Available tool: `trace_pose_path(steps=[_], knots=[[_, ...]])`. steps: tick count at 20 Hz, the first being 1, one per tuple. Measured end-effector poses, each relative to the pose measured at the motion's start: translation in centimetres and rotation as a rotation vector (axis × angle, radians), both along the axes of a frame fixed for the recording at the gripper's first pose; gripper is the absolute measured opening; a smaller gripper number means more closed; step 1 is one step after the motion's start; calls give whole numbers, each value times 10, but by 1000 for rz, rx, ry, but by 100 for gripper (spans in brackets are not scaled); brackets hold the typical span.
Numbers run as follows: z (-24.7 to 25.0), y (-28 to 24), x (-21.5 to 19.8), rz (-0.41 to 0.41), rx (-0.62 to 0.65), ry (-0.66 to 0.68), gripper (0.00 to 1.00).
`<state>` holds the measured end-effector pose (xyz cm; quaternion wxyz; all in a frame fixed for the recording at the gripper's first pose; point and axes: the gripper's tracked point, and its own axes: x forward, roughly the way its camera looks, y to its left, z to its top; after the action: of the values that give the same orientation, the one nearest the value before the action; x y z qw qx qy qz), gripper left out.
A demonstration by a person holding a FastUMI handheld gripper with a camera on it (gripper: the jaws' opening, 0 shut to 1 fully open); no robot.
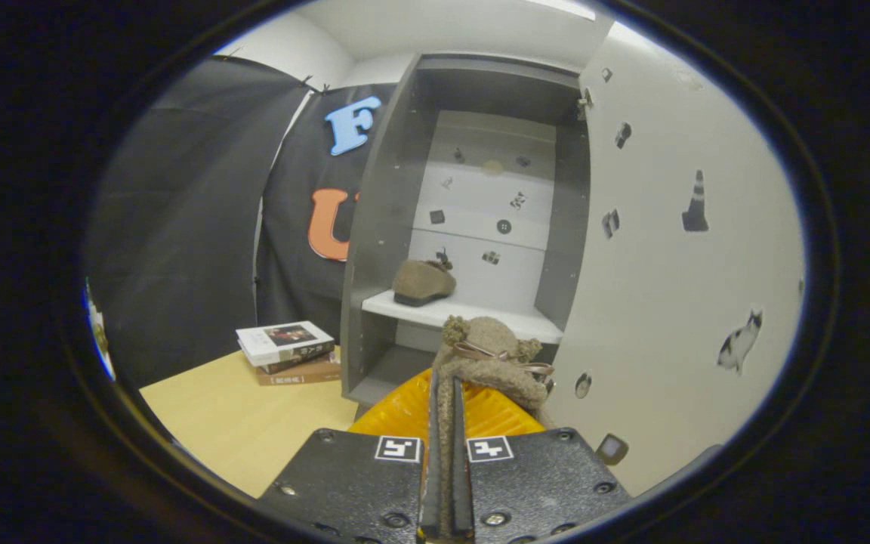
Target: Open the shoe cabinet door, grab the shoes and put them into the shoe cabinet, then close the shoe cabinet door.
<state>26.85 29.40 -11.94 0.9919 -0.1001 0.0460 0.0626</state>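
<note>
My gripper (446,393) is shut on the heel edge of a tan fuzzy shoe (492,359) with a bow and pom-poms, held up in front of the cabinet. The grey shoe cabinet (386,227) stands just beyond, its white door (669,264) swung open to the right of my fingers. A second tan shoe (422,281) rests on the left part of the white middle shelf (510,321). The held shoe hangs in front of the right half of that shelf, close to the door's inner face.
A stack of books (288,351) lies on the light wooden floor (246,423) left of the cabinet's base. The cabinet has a lower compartment (397,366) beneath the shelf. Small stickers dot the door and the cabinet's back panel.
</note>
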Motion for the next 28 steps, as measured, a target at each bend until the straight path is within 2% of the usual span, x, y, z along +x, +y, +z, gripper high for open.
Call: trace_pose_path(steps=[3, 7, 10, 18, 24, 28], knots=[[28, -9, 14, -13, -48, 17, 9], [42, -14, 34, -12, -146, 123, 9], [62, -14, 53, -26, -193, 125, 9], [107, -5, 110, -61, -112, 115, 9], [93, -12, 184, -125, -76, 171, 9], [65, -9, 235, -154, -111, 234, 9]])
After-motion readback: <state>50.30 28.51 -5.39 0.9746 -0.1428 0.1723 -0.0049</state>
